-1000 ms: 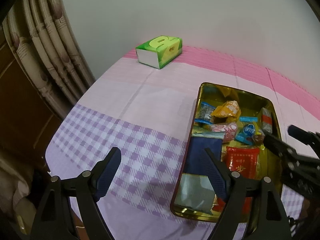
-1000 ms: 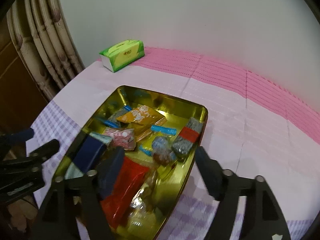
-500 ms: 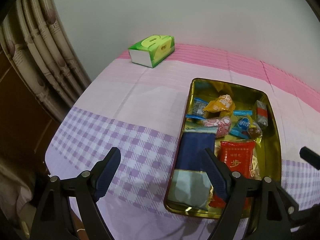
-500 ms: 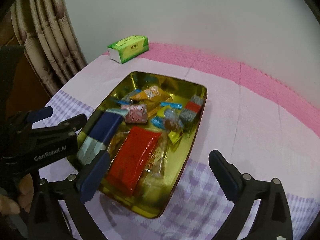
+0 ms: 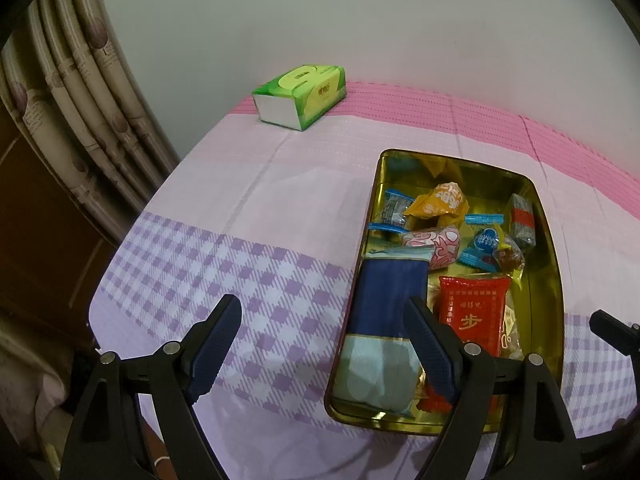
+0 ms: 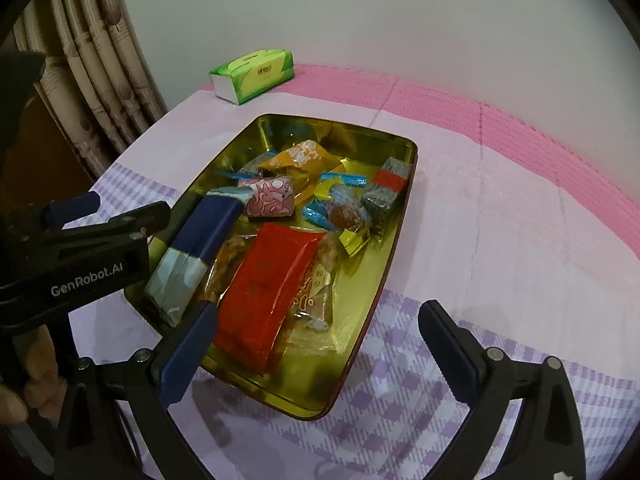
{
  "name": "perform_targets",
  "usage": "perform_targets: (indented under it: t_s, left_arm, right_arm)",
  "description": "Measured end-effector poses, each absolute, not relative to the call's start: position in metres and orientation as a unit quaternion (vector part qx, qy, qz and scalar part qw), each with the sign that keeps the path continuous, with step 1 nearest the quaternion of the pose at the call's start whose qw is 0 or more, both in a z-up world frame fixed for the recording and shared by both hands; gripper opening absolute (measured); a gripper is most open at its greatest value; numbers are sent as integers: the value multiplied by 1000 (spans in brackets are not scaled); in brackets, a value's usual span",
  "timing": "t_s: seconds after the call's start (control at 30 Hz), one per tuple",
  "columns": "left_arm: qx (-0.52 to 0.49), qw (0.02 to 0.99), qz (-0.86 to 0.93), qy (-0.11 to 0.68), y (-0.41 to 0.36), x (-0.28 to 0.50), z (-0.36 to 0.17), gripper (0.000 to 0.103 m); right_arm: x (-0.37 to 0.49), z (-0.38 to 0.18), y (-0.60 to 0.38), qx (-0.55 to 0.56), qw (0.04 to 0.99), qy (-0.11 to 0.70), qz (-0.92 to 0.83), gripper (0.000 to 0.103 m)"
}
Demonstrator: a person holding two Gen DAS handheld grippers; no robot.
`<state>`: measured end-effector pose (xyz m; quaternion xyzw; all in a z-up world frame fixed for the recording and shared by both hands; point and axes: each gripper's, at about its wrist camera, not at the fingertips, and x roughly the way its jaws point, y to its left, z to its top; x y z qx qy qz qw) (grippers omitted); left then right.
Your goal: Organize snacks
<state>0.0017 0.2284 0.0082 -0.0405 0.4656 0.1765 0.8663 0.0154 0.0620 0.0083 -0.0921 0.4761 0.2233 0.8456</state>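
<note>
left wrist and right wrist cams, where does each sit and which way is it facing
Left wrist: on the left gripper, above the table's near left side, facing the wall; sees the gold tin, its own open fingers, and the right gripper's tip at the right edge.
Right wrist: on the right gripper, nearer the tin's right side, facing the wall and curtain; sees its own open fingers, the left gripper and the person's hand.
Shared: the tin, the red packet and the green tissue pack.

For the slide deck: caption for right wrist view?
Open right gripper above gold tin of assorted snacks.
</note>
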Motion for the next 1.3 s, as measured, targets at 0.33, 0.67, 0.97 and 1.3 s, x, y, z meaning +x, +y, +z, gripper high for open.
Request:
perform_targets:
  t_s: [0.33,0.67,0.97,1.3]
  left_arm:
    - [-40,866,176,466,228,2,8,83]
    - [-40,866,176,466,228,1,8,83]
    - [-35,866,175,467,228,0,7,83]
    - [-35,865,177,469,227,2,7,83]
  right_arm:
    - [17,4,62,-93,842,484,218,100]
    - [17,4,62,-94,842,484,219,100]
    - [18,1,61,-91,842,486,216,100]
    - [18,-1,61,-95,841,487,216,100]
